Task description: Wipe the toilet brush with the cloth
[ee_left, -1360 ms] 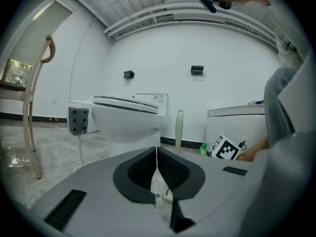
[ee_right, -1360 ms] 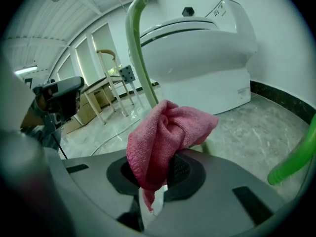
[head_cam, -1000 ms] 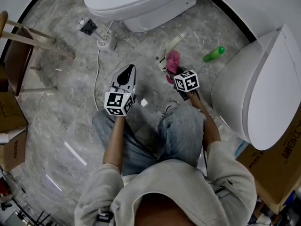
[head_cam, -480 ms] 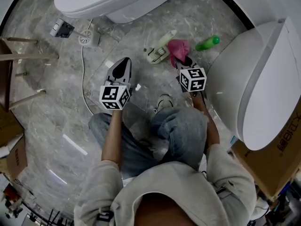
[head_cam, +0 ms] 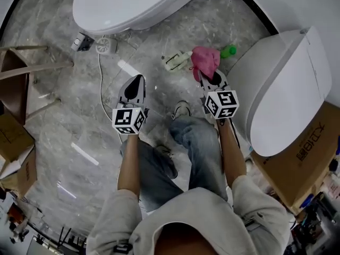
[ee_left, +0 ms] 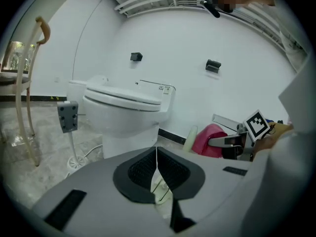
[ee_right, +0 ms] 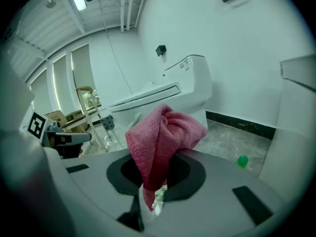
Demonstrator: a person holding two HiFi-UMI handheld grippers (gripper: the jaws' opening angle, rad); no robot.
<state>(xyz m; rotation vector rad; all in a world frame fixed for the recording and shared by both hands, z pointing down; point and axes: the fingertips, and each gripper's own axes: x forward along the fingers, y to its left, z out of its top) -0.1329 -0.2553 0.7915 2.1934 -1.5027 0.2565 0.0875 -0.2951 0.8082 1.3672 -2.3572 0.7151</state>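
The toilet brush (head_cam: 178, 61), pale with a white head, lies on the marble floor in front of the toilet (head_cam: 133, 4). Just to its right, my right gripper (head_cam: 211, 78) is shut on a pink cloth (head_cam: 204, 61). In the right gripper view the cloth (ee_right: 165, 132) bunches over the jaws and hangs down between them. My left gripper (head_cam: 136, 83) hovers left of the brush, shut with nothing in it; its pads (ee_left: 143, 169) meet in a thin line. From the left gripper view the cloth (ee_left: 210, 139) and the brush's pale handle (ee_left: 191, 136) show at right.
A second toilet (head_cam: 287, 89) stands close on the right, and a green bottle (head_cam: 228, 50) lies beside it. A white round base (head_cam: 106, 45) with a grey block (head_cam: 82, 40) and a cable sits at left. A wooden chair (head_cam: 21, 73) and cardboard boxes (head_cam: 303, 153) border the floor.
The head view has shifted. The cloth has come up off the floor beside the brush, still in the right gripper. The left gripper stays shut, left of the brush.
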